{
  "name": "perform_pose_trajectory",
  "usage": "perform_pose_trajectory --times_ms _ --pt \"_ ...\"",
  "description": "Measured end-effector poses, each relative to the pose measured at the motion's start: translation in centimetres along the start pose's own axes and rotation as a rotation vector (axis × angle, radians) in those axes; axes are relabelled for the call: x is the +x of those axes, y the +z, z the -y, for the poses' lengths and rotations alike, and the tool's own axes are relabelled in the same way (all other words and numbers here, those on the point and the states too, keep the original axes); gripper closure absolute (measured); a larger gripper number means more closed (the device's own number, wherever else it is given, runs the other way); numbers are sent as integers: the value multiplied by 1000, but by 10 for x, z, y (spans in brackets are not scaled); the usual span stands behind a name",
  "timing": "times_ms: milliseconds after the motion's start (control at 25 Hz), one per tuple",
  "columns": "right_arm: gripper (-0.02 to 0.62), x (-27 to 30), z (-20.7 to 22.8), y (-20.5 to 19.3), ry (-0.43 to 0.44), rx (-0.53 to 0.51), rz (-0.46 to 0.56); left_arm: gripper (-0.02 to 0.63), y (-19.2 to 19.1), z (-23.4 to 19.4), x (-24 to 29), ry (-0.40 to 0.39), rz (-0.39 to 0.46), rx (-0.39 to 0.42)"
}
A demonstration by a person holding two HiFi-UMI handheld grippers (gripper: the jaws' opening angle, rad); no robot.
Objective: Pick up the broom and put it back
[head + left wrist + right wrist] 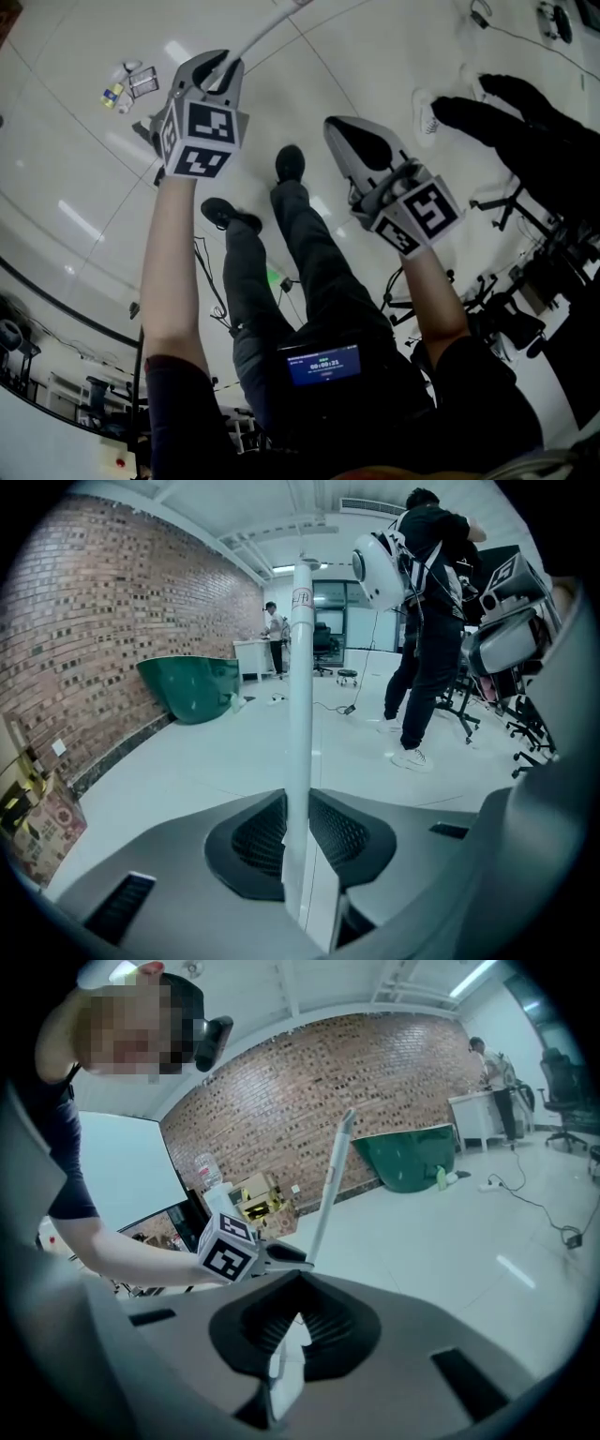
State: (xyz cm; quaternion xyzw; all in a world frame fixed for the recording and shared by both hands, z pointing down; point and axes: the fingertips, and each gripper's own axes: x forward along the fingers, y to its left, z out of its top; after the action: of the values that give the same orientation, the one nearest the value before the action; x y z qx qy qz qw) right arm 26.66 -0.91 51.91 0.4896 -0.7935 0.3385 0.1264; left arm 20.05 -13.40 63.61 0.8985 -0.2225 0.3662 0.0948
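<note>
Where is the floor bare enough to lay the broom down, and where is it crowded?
Bare floor runs between the green tub by the brick wall and the standing person. Crowded: chairs beside that person, a cable ahead, a cardboard box at the wall.

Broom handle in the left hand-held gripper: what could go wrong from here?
1. Only the left hand-held gripper clamps the thin white broom handle. The right hand-held gripper is shut and empty, so the long pole may pivot or slip in that single grip.
2. A standing person is off to the right of the handle in the left gripper view; if the pole swings that way it could strike them.
</note>
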Motion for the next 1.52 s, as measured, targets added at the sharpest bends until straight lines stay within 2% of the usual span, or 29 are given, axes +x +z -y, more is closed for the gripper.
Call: perform_pose_trajectory --times_ms 240,400,680,880,1280,1520 --pt "588 5 26 -15 -28 13 5 528 -11 32 52 -86 -16 40" --pt "586 7 43 -31 -46 30 8 526 -42 53 89 -126 -85 74" --pt "588 1 73 -74 -70 66 -34 525 -127 70 134 -110 -231 109" --pt "588 16 79 -96 -52 102 -52 520 -179 61 161 -77 -274 84" --pt "588 86 90 -139 -10 22 -92 520 -281 46 211 -58 -344 98" --pt "588 151 103 -176 12 -103 -151 520 -304 43 234 -49 -328 111"
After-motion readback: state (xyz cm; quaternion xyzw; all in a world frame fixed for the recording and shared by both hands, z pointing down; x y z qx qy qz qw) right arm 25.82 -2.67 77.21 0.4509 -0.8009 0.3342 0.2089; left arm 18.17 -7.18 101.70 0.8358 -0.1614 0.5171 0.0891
